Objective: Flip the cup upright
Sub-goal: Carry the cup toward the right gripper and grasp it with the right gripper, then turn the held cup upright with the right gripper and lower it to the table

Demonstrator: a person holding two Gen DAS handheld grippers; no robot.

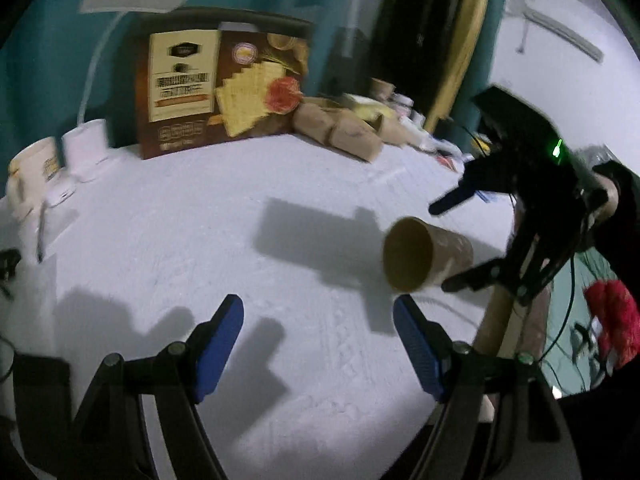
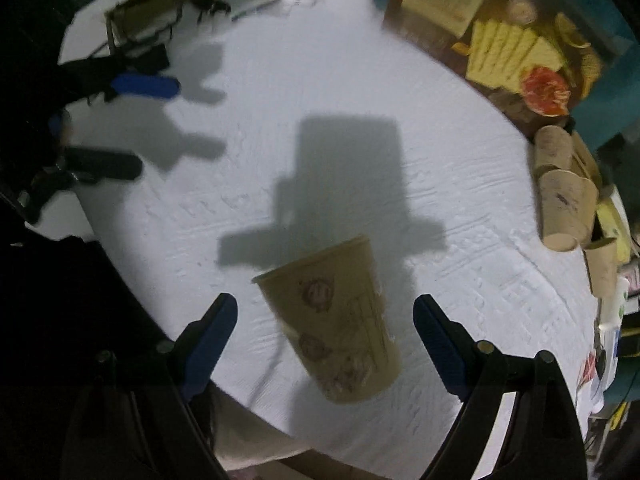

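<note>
A brown paper cup (image 1: 424,256) with printed drawings lies on its side on the white tablecloth (image 1: 200,220), its open mouth turned toward my left gripper. My right gripper (image 1: 440,246) hangs over it, pointing steeply down. In the right wrist view the cup (image 2: 336,320) lies between and below the two blue pads (image 2: 212,340), which stand apart from its wall. The right gripper (image 2: 326,308) is open. My left gripper (image 1: 320,336) is open and holds nothing, a short way to the left of the cup's mouth. It also shows at the left edge as the left gripper (image 2: 124,124).
A cracker box (image 1: 224,84) stands at the back, with a white desk lamp (image 1: 92,148) and a mug (image 1: 32,172) to its left. Several more paper cups (image 1: 340,128) lie heaped at the back right. The table edge (image 2: 248,400) runs close under the right gripper.
</note>
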